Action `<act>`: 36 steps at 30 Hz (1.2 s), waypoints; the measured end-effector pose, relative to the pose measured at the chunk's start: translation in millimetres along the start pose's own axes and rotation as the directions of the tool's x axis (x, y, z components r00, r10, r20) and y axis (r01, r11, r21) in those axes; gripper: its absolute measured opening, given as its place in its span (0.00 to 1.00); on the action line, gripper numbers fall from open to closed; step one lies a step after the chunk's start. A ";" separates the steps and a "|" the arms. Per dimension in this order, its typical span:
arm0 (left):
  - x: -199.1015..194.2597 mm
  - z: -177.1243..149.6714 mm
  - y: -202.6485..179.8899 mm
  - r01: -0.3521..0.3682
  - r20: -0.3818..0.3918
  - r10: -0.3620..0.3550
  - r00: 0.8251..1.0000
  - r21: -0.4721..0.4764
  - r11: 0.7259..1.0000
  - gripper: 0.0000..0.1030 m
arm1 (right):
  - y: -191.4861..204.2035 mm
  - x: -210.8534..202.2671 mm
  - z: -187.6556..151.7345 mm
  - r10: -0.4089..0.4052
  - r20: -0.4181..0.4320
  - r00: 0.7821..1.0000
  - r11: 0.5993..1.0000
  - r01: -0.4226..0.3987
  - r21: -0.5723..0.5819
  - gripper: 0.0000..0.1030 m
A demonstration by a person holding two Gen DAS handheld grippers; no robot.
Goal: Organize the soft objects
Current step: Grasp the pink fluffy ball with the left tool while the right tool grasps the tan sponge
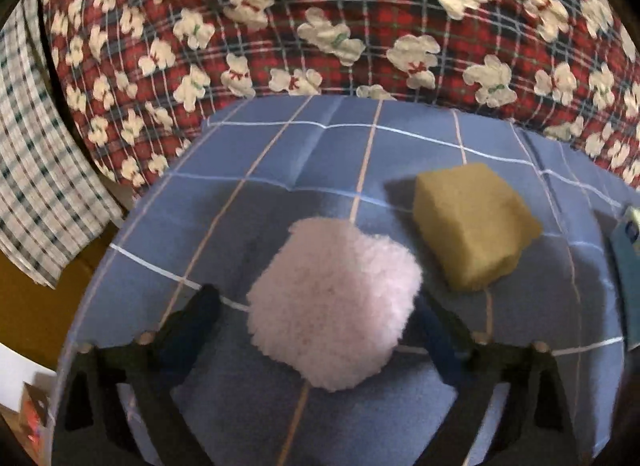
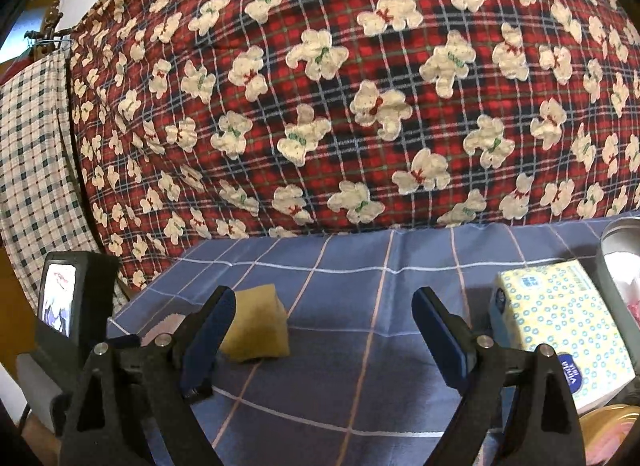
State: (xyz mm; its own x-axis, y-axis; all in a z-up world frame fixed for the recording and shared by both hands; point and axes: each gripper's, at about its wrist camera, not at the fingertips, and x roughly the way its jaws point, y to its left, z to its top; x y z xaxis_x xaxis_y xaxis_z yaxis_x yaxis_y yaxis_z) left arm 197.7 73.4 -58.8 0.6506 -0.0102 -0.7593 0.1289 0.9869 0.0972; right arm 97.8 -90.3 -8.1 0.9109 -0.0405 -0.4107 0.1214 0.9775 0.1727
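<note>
A fluffy pink cube (image 1: 334, 302) lies on the blue checked cloth (image 1: 280, 153). My left gripper (image 1: 320, 314) is open, its two fingers on either side of the pink cube, not pressing it. A yellow sponge cube (image 1: 472, 225) sits on the cloth just right and beyond the pink one. In the right wrist view the yellow sponge (image 2: 258, 324) lies behind my left fingertip, and a sliver of the pink cube (image 2: 162, 328) shows at the left. My right gripper (image 2: 324, 326) is open and empty above the cloth.
A red plaid blanket with white bears (image 2: 360, 85) rises behind the cloth. A tissue box (image 2: 560, 314) stands at the right, with a grey container (image 2: 616, 250) behind it. The left gripper's body (image 2: 72, 302) is at the left edge. A checked curtain (image 1: 36, 185) hangs far left.
</note>
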 end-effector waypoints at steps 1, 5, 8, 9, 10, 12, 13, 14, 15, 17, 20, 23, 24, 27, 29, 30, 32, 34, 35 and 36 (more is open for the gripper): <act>1.0 0.1 2.6 0.013 -0.004 -0.013 1.000 -0.016 1.000 0.69 | 0.1 3.4 -0.1 0.007 -0.019 1.000 1.000 -0.007 0.002 0.89; 3.9 -0.9 9.6 0.106 -0.014 -0.108 0.994 -0.059 0.993 0.45 | 3.7 17.5 -1.0 0.027 -0.082 0.996 1.000 -0.027 0.003 0.89; -0.5 -2.4 16.5 0.155 0.014 -0.154 0.988 -0.101 0.983 0.40 | 13.7 30.6 -1.5 0.058 -0.131 0.990 0.998 -0.060 -0.012 0.89; -2.6 -2.4 19.2 0.158 0.029 -0.155 0.987 -0.112 0.981 0.40 | 17.8 35.2 -1.8 0.063 -0.149 0.987 0.997 -0.067 -0.023 0.89; -6.7 -3.1 22.6 0.154 0.049 -0.149 0.988 -0.127 0.980 0.40 | 22.2 40.8 -2.2 0.068 -0.171 0.983 0.997 -0.075 -0.035 0.89; -15.6 -5.5 29.0 0.130 0.093 -0.116 0.989 -0.157 0.979 0.40 | 31.7 54.5 -2.7 0.075 -0.220 0.973 0.995 -0.089 -0.055 0.89; -21.2 -6.8 32.6 0.109 0.118 -0.089 0.989 -0.171 0.979 0.40 | 36.2 61.6 -3.0 0.076 -0.241 0.968 0.994 -0.094 -0.064 0.89; -24.2 -6.7 36.3 0.097 0.134 -0.073 0.988 -0.181 0.979 0.40 | 42.9 71.6 -2.9 0.073 -0.271 0.960 0.992 -0.099 -0.082 0.89; -28.1 -6.2 41.0 0.085 0.154 -0.055 0.987 -0.196 0.977 0.40 | 46.7 77.8 -3.9 0.070 -0.287 0.955 0.991 -0.101 -0.093 0.89; -32.2 -3.7 51.6 0.076 0.183 -0.034 0.982 -0.228 0.971 0.40 | 55.6 93.4 -4.6 0.050 -0.325 0.944 0.988 -0.095 -0.125 0.89; -35.7 -2.5 64.5 0.086 0.209 -0.030 0.977 -0.264 0.961 0.40 | 62.8 115.0 -6.7 0.026 -0.386 0.922 0.986 -0.088 -0.143 0.89; -34.4 -1.3 67.4 0.089 0.206 -0.031 0.978 -0.274 0.958 0.40 | 65.3 129.4 -9.8 0.018 -0.439 0.898 0.987 -0.085 -0.133 0.89; -34.4 -2.1 66.1 0.085 0.203 -0.030 0.979 -0.269 0.959 0.40 | 65.5 131.0 -10.4 0.020 -0.448 0.894 0.987 -0.088 -0.131 0.88; -34.6 -2.2 61.3 0.087 0.202 -0.035 0.979 -0.254 0.963 0.40 | 62.6 129.1 -9.8 0.041 -0.446 0.894 0.988 -0.103 -0.115 0.58; -36.3 -2.4 59.0 0.072 0.208 -0.020 0.978 -0.244 0.967 0.40 | 60.1 127.1 -9.5 0.051 -0.441 0.896 0.989 -0.107 -0.103 0.57; -36.9 -3.0 58.6 0.067 0.211 -0.015 0.977 -0.242 0.968 0.40 | 57.8 123.5 -8.9 0.062 -0.431 0.900 0.989 -0.113 -0.093 0.57; -37.1 -3.6 57.4 0.065 0.218 -0.012 0.976 -0.236 0.969 0.40 | 52.8 113.3 -7.0 0.089 -0.398 0.913 0.990 -0.127 -0.069 0.57; -37.6 -3.7 55.5 0.075 0.230 -0.021 0.973 -0.225 0.971 0.40 | 46.4 94.6 -5.5 0.114 -0.341 0.933 0.989 -0.140 -0.051 0.57; -38.5 -3.9 53.7 0.075 0.237 -0.022 0.971 -0.217 0.973 0.40 | 43.6 87.3 -5.0 0.116 -0.320 0.940 0.989 -0.138 -0.047 0.57; -39.8 -4.1 51.1 0.072 0.247 -0.020 0.969 -0.204 0.976 0.40 | 40.8 77.6 -4.4 0.116 -0.293 0.949 0.990 -0.134 -0.044 0.57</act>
State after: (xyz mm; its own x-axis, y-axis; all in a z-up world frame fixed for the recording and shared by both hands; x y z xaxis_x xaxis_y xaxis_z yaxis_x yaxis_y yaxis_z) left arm 175.3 124.9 -26.2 0.8125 -0.0697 -0.5788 0.0203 0.9956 -0.0914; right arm 171.8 -52.7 -36.9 0.7631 0.1354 -0.6319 -0.0195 0.9822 0.1869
